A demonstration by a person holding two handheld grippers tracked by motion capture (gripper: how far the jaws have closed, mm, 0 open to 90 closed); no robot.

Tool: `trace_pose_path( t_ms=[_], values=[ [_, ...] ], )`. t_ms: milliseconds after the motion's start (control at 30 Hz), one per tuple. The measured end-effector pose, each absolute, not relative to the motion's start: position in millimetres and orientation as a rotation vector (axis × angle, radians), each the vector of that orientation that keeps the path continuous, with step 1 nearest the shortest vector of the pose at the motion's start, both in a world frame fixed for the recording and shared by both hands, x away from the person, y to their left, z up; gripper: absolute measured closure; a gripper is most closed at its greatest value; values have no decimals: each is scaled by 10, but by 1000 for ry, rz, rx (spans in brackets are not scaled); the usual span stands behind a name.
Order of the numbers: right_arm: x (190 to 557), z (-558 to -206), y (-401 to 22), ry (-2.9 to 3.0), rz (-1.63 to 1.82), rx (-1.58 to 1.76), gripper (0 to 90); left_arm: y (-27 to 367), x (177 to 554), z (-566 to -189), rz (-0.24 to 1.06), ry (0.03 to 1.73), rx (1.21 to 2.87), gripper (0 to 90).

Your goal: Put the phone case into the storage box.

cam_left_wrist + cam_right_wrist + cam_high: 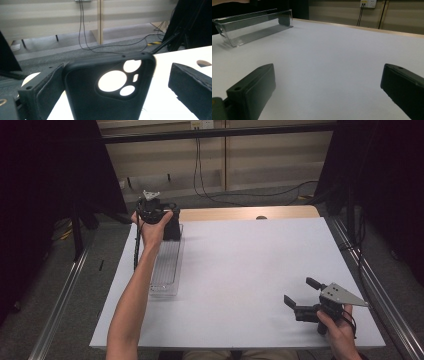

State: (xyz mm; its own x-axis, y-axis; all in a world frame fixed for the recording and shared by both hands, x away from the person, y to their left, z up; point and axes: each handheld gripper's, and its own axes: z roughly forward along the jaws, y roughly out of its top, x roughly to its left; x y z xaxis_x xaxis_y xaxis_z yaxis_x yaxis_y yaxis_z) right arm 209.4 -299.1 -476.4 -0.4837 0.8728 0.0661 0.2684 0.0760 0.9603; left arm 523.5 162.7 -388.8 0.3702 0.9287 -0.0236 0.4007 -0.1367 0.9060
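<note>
A black phone case [105, 92] stands between the left gripper's [112, 85] spread fingers, against the left one, unclamped. Right gripper [300, 297] released over the desk [240, 270].

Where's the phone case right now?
In the left gripper view the phone case stands upright between the left gripper's open jaws, against the left one; in the high view that's the table's far-left corner, at the clear tray's far end.

Readable text: none found
Phone case [100, 95]: plain black, no brand or lettering legible
Clear tray [249, 27]: no label legible
Grey plate on right gripper [340, 295]: unmarked
Wall socket [367, 3]: too small to read any marking
</note>
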Motion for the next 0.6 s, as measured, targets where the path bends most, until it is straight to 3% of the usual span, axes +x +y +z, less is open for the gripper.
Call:
trace_pose_path(
  t_ms=[200, 600],
  values=[
    [2095, -4773, -3002, 1813, 1429, 1136, 0, 1633, 5216, -3853, 790, 1149, 1698, 24],
    [2096, -4767, -3013, 1803, 1426, 1133, 0, 1654, 5137, -3862, 797, 1122, 1618, 39]
  ],
)
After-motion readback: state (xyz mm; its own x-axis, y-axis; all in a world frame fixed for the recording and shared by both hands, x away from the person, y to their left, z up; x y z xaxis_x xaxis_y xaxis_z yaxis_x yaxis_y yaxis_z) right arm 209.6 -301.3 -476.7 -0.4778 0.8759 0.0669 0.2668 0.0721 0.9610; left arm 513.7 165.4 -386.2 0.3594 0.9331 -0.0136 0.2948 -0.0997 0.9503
